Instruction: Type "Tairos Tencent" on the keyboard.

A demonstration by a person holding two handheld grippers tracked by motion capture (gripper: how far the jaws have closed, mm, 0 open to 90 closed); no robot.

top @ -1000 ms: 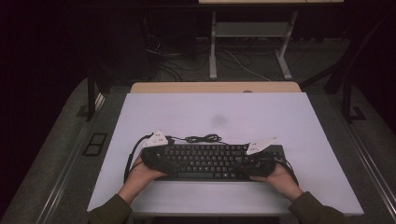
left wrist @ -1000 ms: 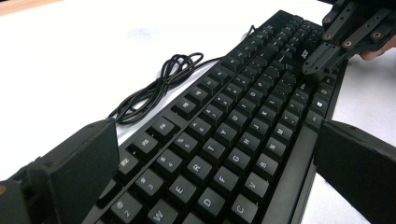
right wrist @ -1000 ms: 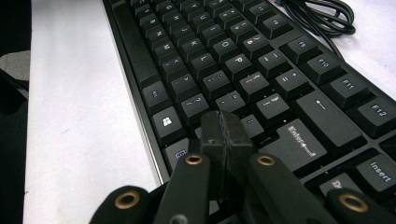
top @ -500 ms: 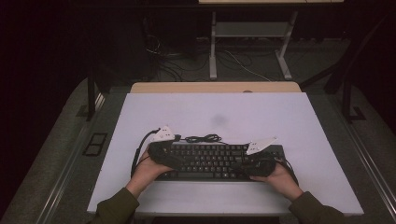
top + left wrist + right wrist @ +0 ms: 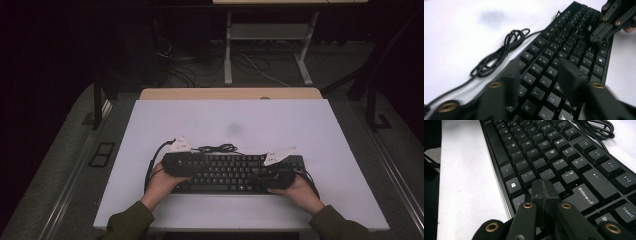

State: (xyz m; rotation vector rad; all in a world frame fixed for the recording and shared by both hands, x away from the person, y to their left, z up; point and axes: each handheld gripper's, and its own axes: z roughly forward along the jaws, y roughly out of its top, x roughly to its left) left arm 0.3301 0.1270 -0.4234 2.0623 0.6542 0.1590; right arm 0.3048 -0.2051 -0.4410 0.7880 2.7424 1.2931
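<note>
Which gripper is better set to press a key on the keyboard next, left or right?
Right, probably. The right gripper is shut to one narrow tip, just over the keyboard near Enter. The left gripper has just been closing but still straddles several keys.

In the left gripper view the left gripper [image 5: 537,77] is smeared by motion blur — whether its pads touch the keys cannot be told. The keyboard [image 5: 564,50] runs off the bottom edge there. The right gripper [image 5: 544,188] covers keys beneath it — their legends are hidden.
</note>
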